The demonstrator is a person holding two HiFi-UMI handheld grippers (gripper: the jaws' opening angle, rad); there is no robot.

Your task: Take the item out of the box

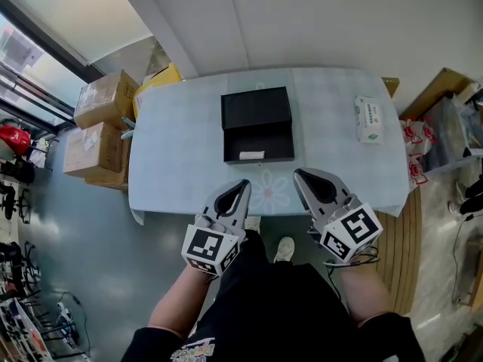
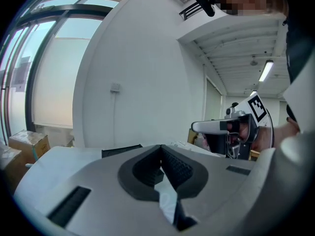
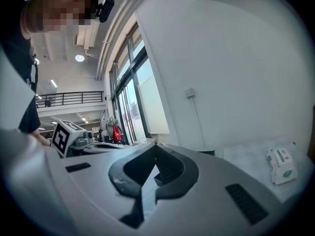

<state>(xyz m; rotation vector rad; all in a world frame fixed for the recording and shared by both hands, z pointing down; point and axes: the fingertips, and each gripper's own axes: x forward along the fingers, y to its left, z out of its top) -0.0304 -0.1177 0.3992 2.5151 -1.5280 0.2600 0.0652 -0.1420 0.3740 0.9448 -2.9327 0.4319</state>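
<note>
Left gripper [image 1: 243,185]: jaws together, nothing between them. In the head view its tips overlap the near edge of the cloth-covered table [image 1: 170,157].

Right gripper [image 1: 299,174]: jaws likewise closed on nothing. Tips overlap the same edge, beside the left gripper with a gap between the two.

Black box [image 1: 256,111]: on the table ahead of both grippers, roughly between their lines and a little nearer the left one. It is well apart from either tip. Box is open, lid swung to the far side, tray on the side facing the grippers.

Item [image 1: 251,155]: small white piece inside the tray, against the wall closest to the grippers.

Tissue pack [image 1: 368,119]: on the table, ahead of the right gripper and off to its outer side.

Cardboard cartons [image 1: 104,96]: on the floor, beyond the left gripper's outer side
</note>
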